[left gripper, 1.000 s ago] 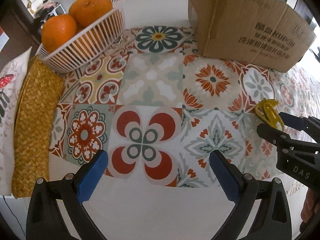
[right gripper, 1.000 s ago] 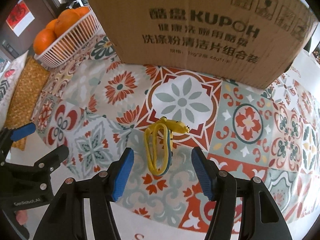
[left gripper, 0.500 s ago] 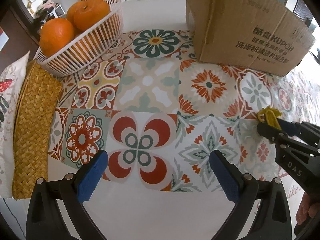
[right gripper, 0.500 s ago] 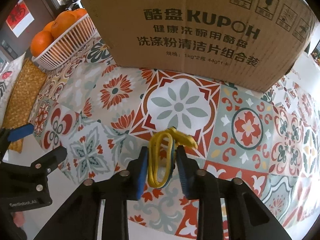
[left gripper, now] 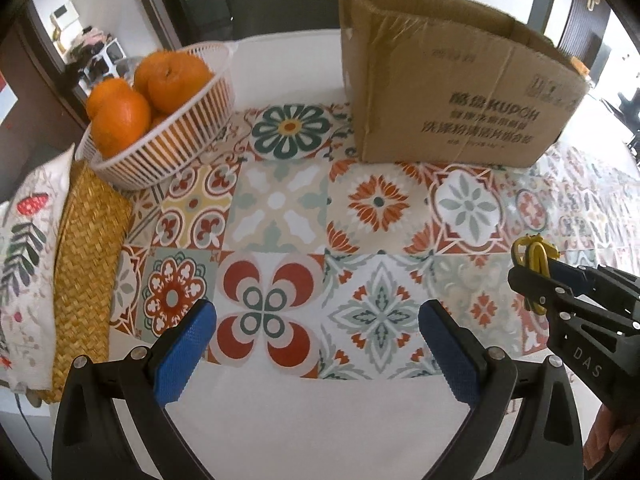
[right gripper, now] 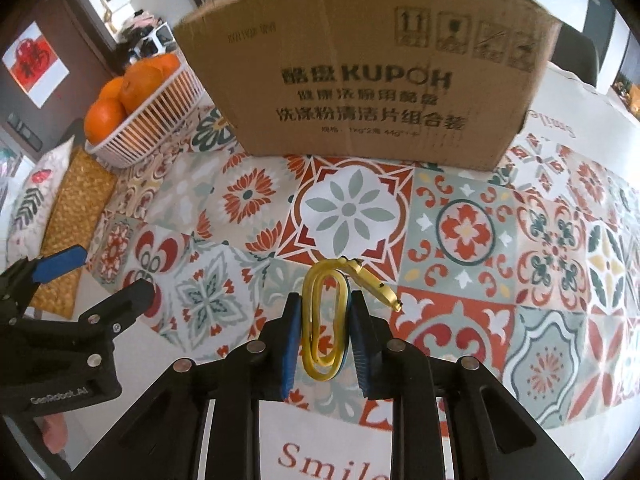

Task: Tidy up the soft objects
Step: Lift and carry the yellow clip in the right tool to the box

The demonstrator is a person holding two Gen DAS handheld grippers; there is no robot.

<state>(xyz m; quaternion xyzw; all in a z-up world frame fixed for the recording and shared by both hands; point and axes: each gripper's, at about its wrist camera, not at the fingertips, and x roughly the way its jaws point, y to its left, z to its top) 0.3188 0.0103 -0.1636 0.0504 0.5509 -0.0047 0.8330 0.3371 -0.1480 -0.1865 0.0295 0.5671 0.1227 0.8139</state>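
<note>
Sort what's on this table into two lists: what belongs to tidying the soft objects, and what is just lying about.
Part of the job:
- yellow rubber snake, coiled, gripped by the right gripper
- open cardboard box, probably where it goes
- left gripper, open and holding nothing

Just lying about:
- white basket of oranges
- woven mat
- printed cushion
- patterned tablecloth

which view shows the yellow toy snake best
The right wrist view: the yellow toy snake sits centered, coiled between the right gripper pads, head sticking out. The left wrist view catches only part of it at the right edge, mostly behind that gripper.
</note>
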